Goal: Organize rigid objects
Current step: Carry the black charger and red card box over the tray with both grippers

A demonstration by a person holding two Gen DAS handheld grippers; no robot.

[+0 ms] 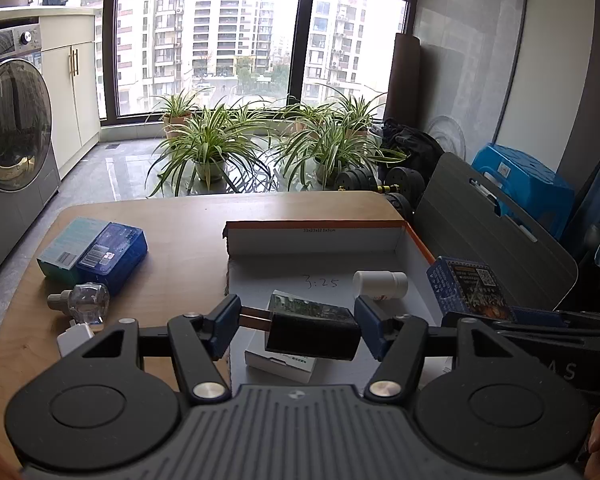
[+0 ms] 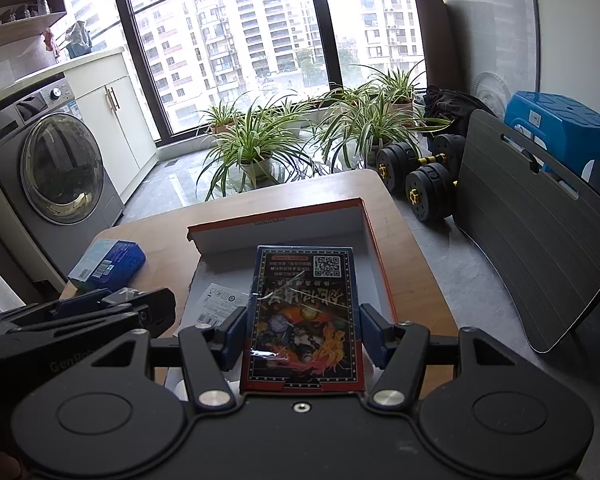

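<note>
My left gripper (image 1: 296,318) is shut on a small black box (image 1: 312,336) with a brown strip on its left side, held just above the open white carton with an orange rim (image 1: 316,226). On the carton's floor lie a white bottle (image 1: 380,284) and a white flat box (image 1: 280,364). My right gripper (image 2: 304,328) is shut on a blue card box (image 2: 304,308) with a colourful picture and a QR code, over the same carton (image 2: 276,224). That card box (image 1: 472,284) also shows at the right of the left wrist view.
On the wooden table (image 1: 188,248), left of the carton, lie two blue boxes (image 1: 100,254), a clear glass bottle (image 1: 86,300) and a small white item (image 1: 74,338). Beyond the table are potted plants (image 1: 208,140), a washing machine (image 1: 12,128), dumbbells (image 2: 416,176), a grey board (image 2: 532,240) and a blue stool (image 2: 564,128).
</note>
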